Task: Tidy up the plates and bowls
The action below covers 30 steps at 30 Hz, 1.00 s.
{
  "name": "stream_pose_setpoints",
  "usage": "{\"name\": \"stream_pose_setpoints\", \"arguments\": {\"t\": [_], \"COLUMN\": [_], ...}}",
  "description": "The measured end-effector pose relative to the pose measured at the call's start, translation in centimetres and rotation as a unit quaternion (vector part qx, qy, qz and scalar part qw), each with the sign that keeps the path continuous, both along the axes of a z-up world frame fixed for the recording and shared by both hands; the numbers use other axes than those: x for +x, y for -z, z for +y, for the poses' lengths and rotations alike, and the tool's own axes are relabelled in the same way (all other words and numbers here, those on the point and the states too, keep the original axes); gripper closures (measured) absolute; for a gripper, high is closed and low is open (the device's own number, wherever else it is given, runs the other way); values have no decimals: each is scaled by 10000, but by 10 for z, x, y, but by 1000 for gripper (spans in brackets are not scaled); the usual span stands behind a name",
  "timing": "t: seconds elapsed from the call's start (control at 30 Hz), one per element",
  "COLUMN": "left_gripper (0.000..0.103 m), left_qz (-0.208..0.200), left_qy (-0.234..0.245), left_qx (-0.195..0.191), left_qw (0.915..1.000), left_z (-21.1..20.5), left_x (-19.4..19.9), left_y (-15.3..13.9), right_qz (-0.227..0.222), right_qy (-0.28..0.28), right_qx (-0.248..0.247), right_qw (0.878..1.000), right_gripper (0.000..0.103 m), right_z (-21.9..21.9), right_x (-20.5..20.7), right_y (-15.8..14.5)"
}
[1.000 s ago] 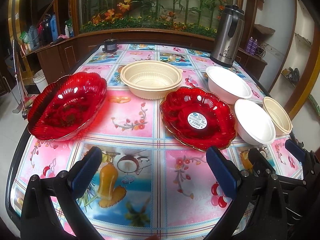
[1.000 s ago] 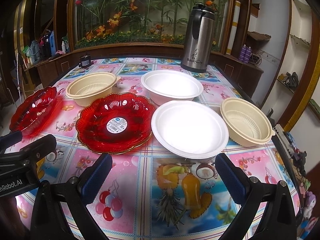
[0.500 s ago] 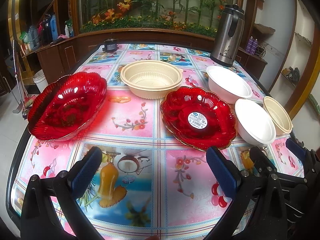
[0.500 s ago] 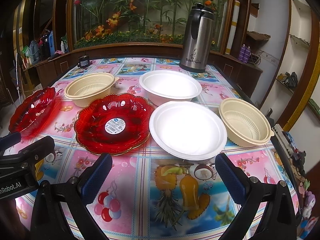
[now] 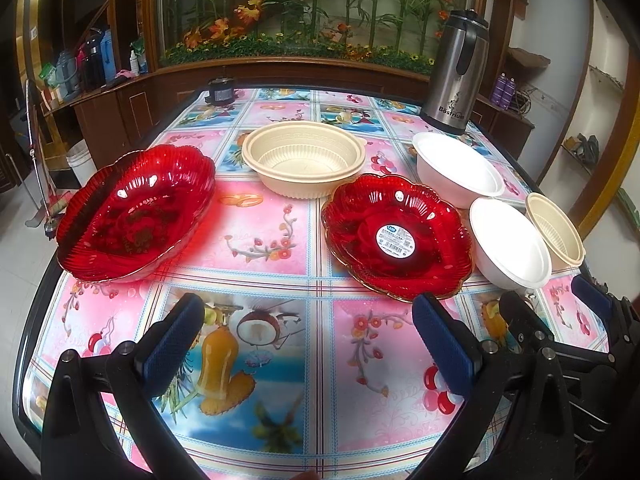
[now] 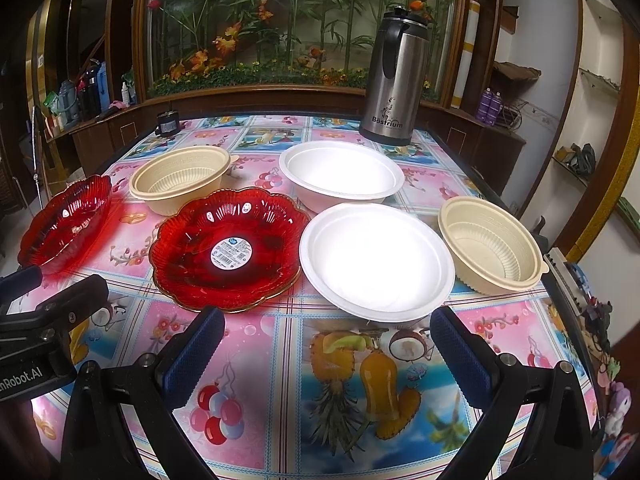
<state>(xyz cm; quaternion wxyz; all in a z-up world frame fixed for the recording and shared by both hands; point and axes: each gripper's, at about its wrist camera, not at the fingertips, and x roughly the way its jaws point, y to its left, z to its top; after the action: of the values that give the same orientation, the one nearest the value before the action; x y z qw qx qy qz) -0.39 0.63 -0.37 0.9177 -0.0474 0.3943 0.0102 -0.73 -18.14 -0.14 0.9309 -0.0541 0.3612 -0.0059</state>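
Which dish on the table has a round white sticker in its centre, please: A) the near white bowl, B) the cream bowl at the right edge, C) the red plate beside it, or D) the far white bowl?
C: the sticker sits in the middle of the red plate, left of the near white bowl.

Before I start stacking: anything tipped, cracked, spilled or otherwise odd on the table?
Nothing tipped or spilled. One oddity: the red plate nearest the white dish still has a white product label stuck in its centre. The other red plate shows none.
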Motion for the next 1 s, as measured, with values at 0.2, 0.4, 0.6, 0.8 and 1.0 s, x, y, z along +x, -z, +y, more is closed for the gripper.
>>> {"name": "stream_pose_setpoints", "arguments": {"t": [0.2, 0.4, 0.6, 0.8, 1.0], "left_gripper": [0, 0, 0, 0, 0], "left_qz": [1, -5, -15, -242, -549], "left_qy": [-5, -3, -9, -189, -848], "left_qx": [8, 6, 0, -331, -377], "left_qw": [10000, 10000, 10000, 9990, 9942], "left_z": [0, 1, 3, 34, 98], "left_x": [0, -1, -2, -7, -19], "left_y": [0, -1, -1, -21, -46], "right_qz": [7, 14, 6, 14, 13], "right_qy": [10, 4, 1, -60, -799], "right_qx": [15, 21, 10, 290, 1235], "right_qw": [10000, 10000, 10000, 9996, 9891], "right_gripper": [0, 0, 0, 0, 0], "right_z": [0, 0, 1, -4, 12], "right_x": [0, 1, 0, 3, 10], "right_y": [0, 0, 0, -12, -50]}}
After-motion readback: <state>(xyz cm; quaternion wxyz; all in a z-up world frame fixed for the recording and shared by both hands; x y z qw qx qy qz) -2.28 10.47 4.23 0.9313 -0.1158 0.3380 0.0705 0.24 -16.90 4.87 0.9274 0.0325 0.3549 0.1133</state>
